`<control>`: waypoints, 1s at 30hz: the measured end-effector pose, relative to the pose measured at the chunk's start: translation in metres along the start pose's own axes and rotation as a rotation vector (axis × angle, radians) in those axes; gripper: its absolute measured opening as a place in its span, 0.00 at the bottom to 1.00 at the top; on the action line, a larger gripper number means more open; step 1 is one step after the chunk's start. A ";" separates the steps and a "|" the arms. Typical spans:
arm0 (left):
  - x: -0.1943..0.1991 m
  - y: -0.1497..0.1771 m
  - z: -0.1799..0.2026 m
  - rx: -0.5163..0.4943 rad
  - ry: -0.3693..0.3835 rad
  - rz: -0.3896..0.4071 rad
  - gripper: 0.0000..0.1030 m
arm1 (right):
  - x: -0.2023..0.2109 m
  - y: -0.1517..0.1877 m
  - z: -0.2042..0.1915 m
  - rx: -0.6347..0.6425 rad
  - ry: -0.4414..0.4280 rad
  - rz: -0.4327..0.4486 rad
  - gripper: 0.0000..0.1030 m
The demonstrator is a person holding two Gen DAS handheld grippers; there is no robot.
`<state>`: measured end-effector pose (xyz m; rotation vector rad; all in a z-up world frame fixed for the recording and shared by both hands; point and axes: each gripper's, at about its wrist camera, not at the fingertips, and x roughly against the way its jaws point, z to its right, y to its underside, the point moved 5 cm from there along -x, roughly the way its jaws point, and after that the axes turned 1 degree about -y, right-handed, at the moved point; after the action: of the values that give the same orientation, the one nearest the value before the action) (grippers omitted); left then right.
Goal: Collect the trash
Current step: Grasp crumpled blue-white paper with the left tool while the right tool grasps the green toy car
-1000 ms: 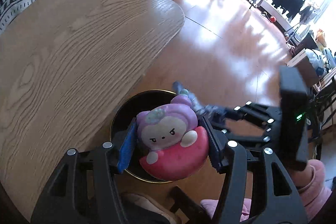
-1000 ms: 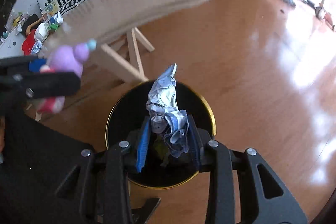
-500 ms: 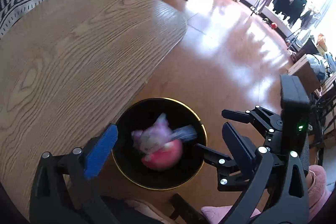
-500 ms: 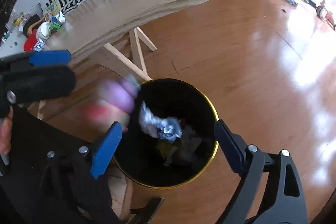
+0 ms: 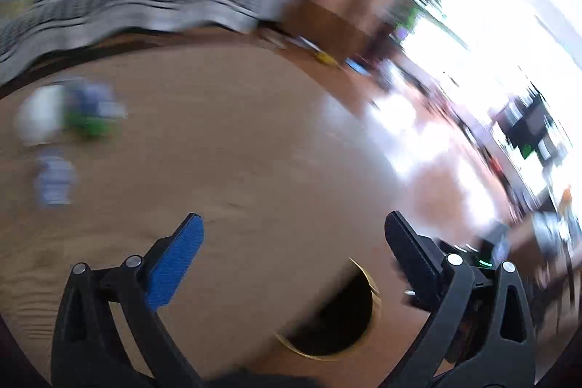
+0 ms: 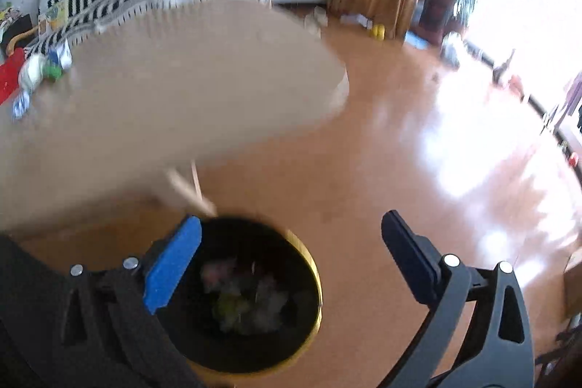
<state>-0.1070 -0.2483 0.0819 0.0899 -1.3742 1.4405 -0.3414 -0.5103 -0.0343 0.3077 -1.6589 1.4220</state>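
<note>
Both grippers are empty, so as I read it the step in hand is going back to the table for more trash. Starting left: my left gripper (image 5: 293,264) has its jaws spread wide with nothing between them, and its view is badly smeared. Well ahead of its blue finger and off to the left, on the table (image 5: 236,151), I make out a white-and-green blur (image 5: 65,119) and a smaller bluish scrap (image 5: 54,180) nearer to me; I cannot tell what either is. The bin (image 5: 338,319) peeps out below and behind the right finger, half under the table edge. I would let the picture settle before committing, then bring the open jaws down over the nearer scrap squarely, so one finger does not shove it away. My right gripper (image 6: 291,260) is still spreading its jaws, nothing between them, and the bin (image 6: 309,279) lies just under its blue finger with crumpled trash (image 6: 247,293) inside. Far ahead-left of it the same litter (image 6: 40,71) sits near the table's far end, so I would leave that reach to the left.
</note>
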 end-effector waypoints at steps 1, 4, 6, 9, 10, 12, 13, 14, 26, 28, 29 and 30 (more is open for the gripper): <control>0.010 -0.006 -0.030 0.033 -0.076 0.029 0.94 | 0.002 -0.012 -0.007 0.011 -0.004 0.023 0.93; 0.021 -0.016 -0.120 0.134 -0.296 0.041 0.94 | 0.004 -0.053 -0.041 0.046 -0.050 0.076 0.93; 0.007 -0.016 -0.160 0.175 -0.373 -0.022 0.94 | 0.000 -0.076 -0.066 0.079 -0.093 0.091 0.93; -0.028 -0.015 -0.199 0.202 -0.420 -0.100 0.94 | -0.009 -0.116 -0.119 0.140 -0.150 0.105 0.93; -0.037 -0.014 -0.208 0.194 -0.432 -0.117 0.94 | -0.011 -0.129 -0.138 0.157 -0.174 0.113 0.93; -0.057 -0.017 -0.210 0.145 -0.442 -0.140 0.92 | -0.013 -0.152 -0.169 0.185 -0.222 0.131 0.93; -0.065 -0.016 -0.211 0.124 -0.424 -0.163 0.72 | -0.016 -0.168 -0.191 0.205 -0.248 0.143 0.93; -0.067 -0.017 -0.213 0.094 -0.422 -0.157 0.66 | -0.017 -0.175 -0.206 0.216 -0.262 0.146 0.93; -0.024 -0.019 -0.279 0.173 -0.404 -0.117 0.24 | -0.075 -0.199 -0.394 0.369 -0.560 0.037 0.91; -0.016 -0.023 -0.283 0.178 -0.409 -0.104 0.24 | -0.075 -0.198 -0.413 0.425 -0.598 0.050 0.87; -0.014 -0.022 -0.286 0.185 -0.402 -0.101 0.24 | -0.075 -0.198 -0.418 0.438 -0.608 0.051 0.85; -0.011 -0.021 -0.291 0.196 -0.393 -0.102 0.24 | -0.077 -0.200 -0.427 0.459 -0.620 0.054 0.83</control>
<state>0.0824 -0.0443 -0.0069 0.5882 -1.5108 1.5202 0.0360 -0.2215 0.0113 1.0576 -1.7956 1.8658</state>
